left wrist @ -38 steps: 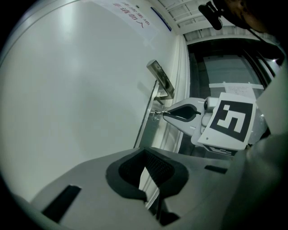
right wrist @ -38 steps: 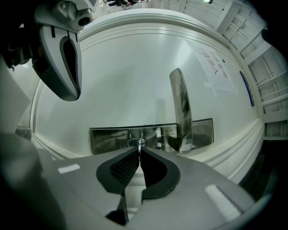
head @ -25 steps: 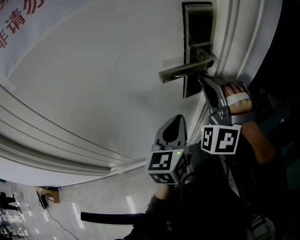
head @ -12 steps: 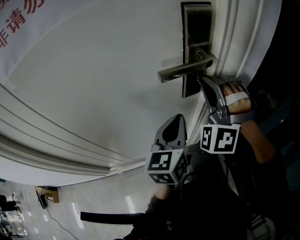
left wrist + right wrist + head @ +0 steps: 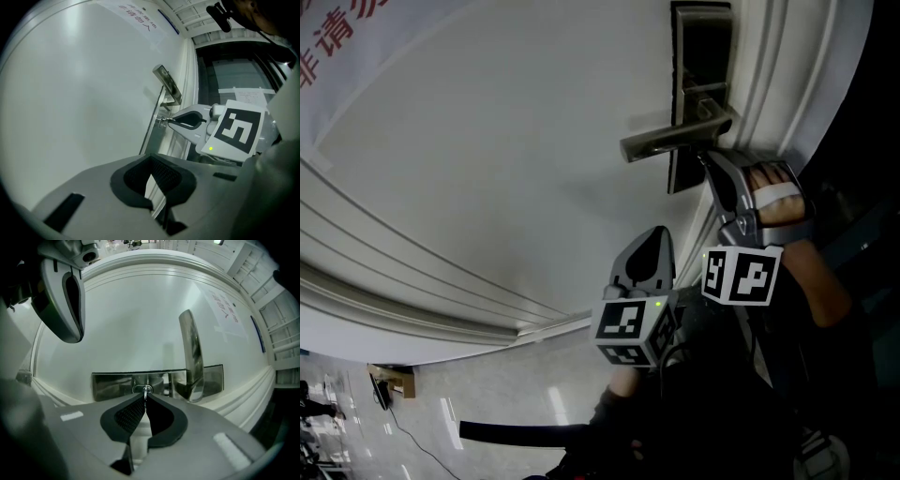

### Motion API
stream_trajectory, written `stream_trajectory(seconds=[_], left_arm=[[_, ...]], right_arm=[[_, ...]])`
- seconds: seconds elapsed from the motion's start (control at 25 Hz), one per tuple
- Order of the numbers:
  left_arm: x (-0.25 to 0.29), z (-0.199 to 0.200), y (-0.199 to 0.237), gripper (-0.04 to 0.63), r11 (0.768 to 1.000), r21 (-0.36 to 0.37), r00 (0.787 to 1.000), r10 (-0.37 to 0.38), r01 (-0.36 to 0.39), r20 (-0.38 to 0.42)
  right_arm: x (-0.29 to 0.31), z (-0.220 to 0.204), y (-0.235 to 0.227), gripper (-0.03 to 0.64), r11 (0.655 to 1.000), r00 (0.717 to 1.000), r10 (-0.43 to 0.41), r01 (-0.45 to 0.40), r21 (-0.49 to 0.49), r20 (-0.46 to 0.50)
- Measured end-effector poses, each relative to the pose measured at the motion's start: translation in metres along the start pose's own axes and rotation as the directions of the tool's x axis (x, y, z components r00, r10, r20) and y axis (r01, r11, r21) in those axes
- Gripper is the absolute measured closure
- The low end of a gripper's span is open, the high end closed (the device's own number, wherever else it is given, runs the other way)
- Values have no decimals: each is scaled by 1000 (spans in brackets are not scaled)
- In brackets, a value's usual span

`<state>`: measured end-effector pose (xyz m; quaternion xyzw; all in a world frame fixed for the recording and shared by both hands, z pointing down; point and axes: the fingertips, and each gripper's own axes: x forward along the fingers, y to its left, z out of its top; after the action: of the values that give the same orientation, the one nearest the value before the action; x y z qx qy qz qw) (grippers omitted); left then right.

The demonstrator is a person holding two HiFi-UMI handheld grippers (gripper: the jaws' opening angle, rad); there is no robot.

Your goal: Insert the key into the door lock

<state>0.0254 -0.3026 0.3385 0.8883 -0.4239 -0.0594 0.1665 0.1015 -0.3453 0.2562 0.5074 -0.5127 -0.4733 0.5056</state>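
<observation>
At the door's lock plate (image 5: pixel 110 386), right hand-held gripper (image 5: pixel 144 399) clamped on key (image 5: pixel 146 391) at the keyhole, beside lever handle (image 5: pixel 191 352), left hand-held gripper (image 5: pixel 152 165) closed, empty, held apart.

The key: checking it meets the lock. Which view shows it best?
The right gripper view: the key shows close, pinched in the right gripper, at the lock plate. The left gripper view shows it tiny; the head view hides it.

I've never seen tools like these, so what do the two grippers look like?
The left gripper and right gripper are grey, each with two dark-padded jaws tapering to a tip. Each carries a white cube with black square markers; the left cube has a small green light.
</observation>
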Motion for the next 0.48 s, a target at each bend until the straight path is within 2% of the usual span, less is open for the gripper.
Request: stream_trajectory(seconds=[0.48], left_arm=[[2,0,-6,595,1000,10,1000,-9,9,4]], right_arm=[[0,0,0,604,1000,1000,2,-2,-3,8]])
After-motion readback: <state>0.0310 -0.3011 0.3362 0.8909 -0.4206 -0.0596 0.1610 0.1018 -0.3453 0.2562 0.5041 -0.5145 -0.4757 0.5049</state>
